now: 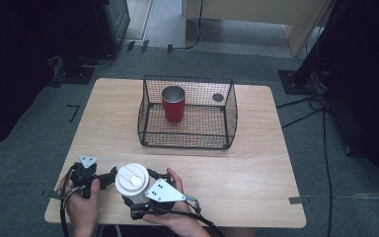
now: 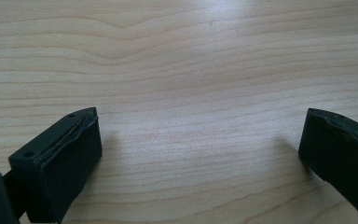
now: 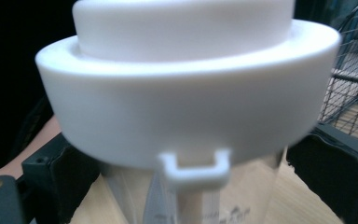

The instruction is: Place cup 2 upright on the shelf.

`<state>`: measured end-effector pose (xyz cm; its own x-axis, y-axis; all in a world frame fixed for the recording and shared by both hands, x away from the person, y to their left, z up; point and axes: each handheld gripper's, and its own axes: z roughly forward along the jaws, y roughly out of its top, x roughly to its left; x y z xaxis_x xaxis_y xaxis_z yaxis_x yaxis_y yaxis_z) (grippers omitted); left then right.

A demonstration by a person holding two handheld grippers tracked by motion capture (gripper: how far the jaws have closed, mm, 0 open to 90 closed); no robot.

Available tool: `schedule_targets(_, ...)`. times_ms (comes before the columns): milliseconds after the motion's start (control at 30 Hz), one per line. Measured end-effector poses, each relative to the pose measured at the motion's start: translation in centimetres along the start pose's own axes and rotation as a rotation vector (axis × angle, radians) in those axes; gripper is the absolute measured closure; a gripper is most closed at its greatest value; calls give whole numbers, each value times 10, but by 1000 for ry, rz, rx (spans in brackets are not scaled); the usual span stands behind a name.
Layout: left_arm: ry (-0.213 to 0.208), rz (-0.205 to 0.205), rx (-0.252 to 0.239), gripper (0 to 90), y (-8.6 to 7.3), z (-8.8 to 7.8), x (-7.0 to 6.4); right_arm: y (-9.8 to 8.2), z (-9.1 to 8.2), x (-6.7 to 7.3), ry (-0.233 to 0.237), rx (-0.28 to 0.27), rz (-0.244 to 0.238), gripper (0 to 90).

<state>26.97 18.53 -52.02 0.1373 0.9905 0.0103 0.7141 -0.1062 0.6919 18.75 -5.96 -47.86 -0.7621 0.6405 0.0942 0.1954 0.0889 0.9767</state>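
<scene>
Below, the right gripper (image 1: 137, 195) clamps a white-lidded cup (image 1: 132, 180) just under its lid, near the table's (image 1: 256, 163) front edge. Left gripper (image 1: 103, 177): jaws wide apart, nothing between them.

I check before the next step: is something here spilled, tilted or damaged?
Nothing stands out. The white-lidded cup stands upright between the right gripper jaws, the red cup upright in the wire basket. The table looks dry.

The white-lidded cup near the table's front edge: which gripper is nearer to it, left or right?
Right. The right gripper has its jaws around the white-lidded cup, one on each side of its clear body. The left gripper rests open on the table just left of it.
</scene>
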Motion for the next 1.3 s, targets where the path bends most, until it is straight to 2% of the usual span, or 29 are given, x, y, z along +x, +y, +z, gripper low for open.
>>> schedule_targets(67,0,0,0,0,0,0,0,0,3,1,-21,-3,-11,73)
schedule_targets(200,0,0,-1,0,0,0,0,2,8,3,-13,-4,-27,143)
schedule_targets(400,0,0,-1,0,0,0,0,5,12,4,-21,-10,-32,151)
schedule_targets(467,0,0,-1,0,0,0,0,5,14,4,-25,-4,-21,148)
schedule_targets(700,0,0,0,0,0,0,0,9,17,5,-36,-6,-53,157)
schedule_targets(900,0,0,-1,0,0,0,0,11,13,0,-43,-22,-57,159)
schedule_targets(1300,0,0,1,0,0,0,0,28,-2,-17,-110,-81,-15,160)
